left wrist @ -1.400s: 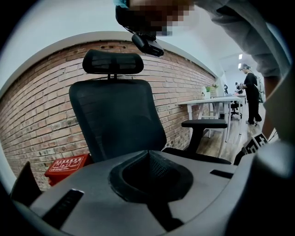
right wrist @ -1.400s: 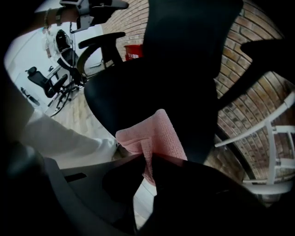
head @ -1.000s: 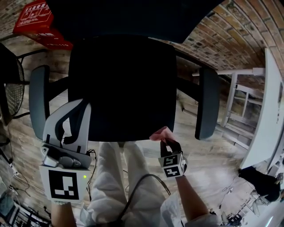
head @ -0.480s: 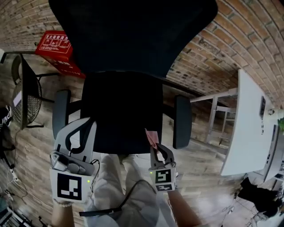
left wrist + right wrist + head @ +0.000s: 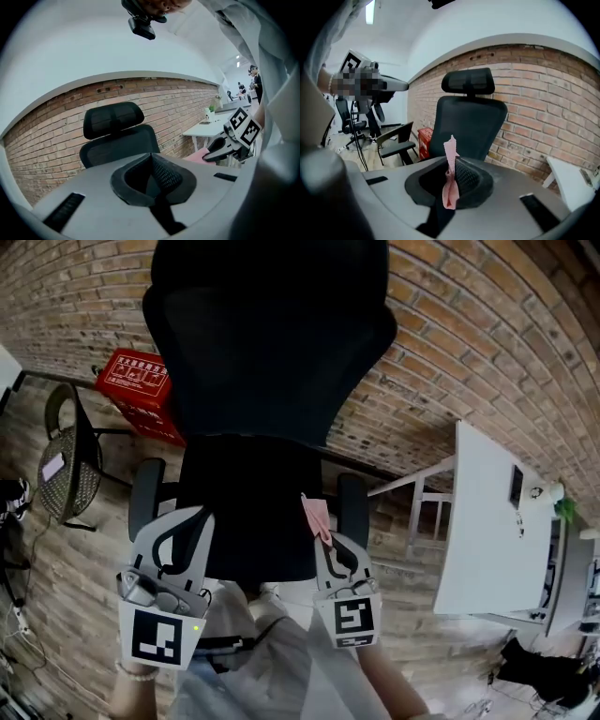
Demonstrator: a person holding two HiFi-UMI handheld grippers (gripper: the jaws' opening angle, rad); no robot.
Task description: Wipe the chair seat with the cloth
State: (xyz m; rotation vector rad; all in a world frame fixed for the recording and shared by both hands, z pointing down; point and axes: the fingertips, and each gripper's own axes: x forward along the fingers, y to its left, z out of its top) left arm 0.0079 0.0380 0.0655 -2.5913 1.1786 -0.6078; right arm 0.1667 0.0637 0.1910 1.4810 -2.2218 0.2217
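Note:
The black office chair's seat lies below and ahead of both grippers, with its tall backrest and headrest beyond. My right gripper is shut on a pink cloth, held in the air near the seat's right front. In the right gripper view the cloth sticks up, pinched between the jaws of that gripper. My left gripper hovers at the seat's left front; its jaws meet with nothing between them. The left gripper view also shows the right gripper with the cloth.
A red box stands on the floor by the brick wall, left of the chair. A dark side chair is further left. A white table stands at the right. The chair's armrests flank the seat.
The view has pulled back and up, so the chair looks smaller. Both grippers have risen from the seat's front edge; the right one still holds the pink cloth.

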